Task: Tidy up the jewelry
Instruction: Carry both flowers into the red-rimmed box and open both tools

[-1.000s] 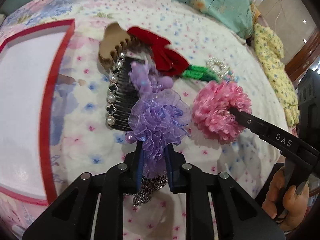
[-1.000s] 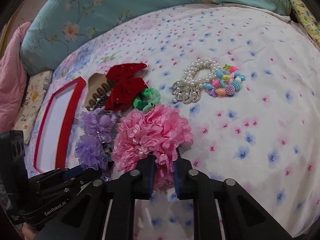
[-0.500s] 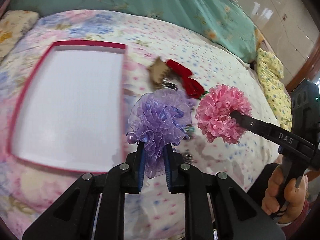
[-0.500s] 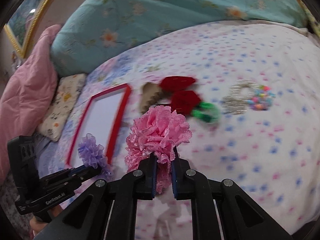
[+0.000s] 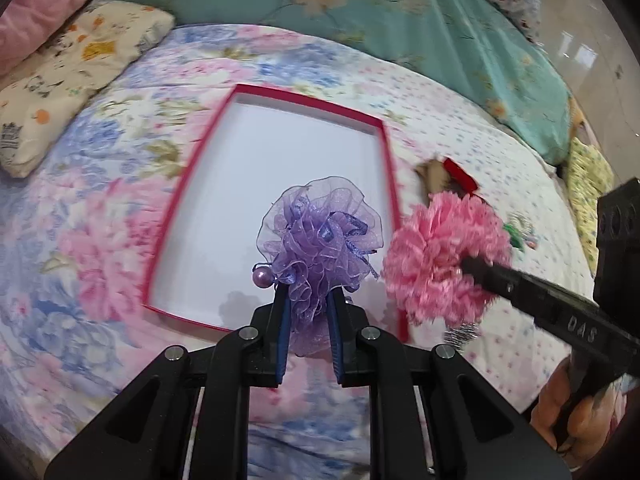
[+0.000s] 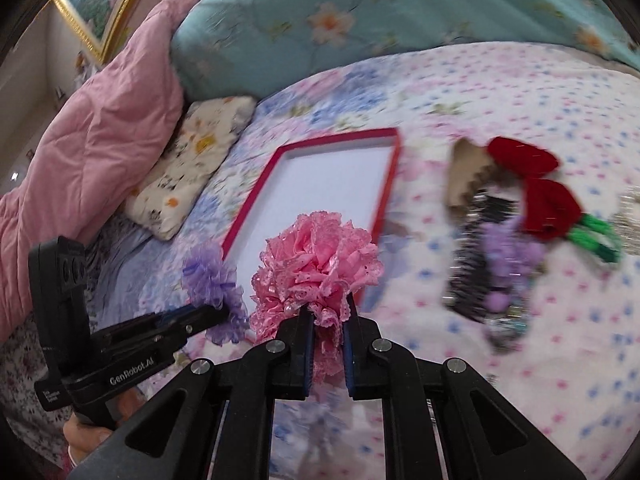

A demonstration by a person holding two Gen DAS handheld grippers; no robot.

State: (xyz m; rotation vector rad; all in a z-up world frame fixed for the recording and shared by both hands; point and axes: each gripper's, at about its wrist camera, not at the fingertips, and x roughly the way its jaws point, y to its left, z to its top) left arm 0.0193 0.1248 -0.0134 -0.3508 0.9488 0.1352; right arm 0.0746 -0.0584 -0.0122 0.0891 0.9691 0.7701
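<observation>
My left gripper [image 5: 308,300] is shut on a purple organza hair flower [image 5: 320,236] with a small pearl bead, held in the air over the near end of the red-rimmed white tray [image 5: 388,168]. To its right my right gripper [image 6: 326,312] is shut on a pink lace hair flower [image 6: 320,260], which hangs above the tray's near right corner [image 6: 394,168]. Each flower also shows in the other wrist view: the pink flower [image 5: 444,252] and the purple flower [image 6: 210,276]. The tray's white floor is bare.
On the flowered bedspread right of the tray lie a tan claw clip [image 6: 464,176], a red bow [image 6: 536,184], a black comb [image 6: 476,248], a purple piece [image 6: 508,256] and a green scrunchie [image 6: 596,240]. Pillows [image 5: 76,72] and a teal quilt [image 5: 360,12] line the far side.
Both grippers have lifted their flowers off the pile and carried them left, from above the loose accessories to over the tray. Both stayed shut on their flowers.
</observation>
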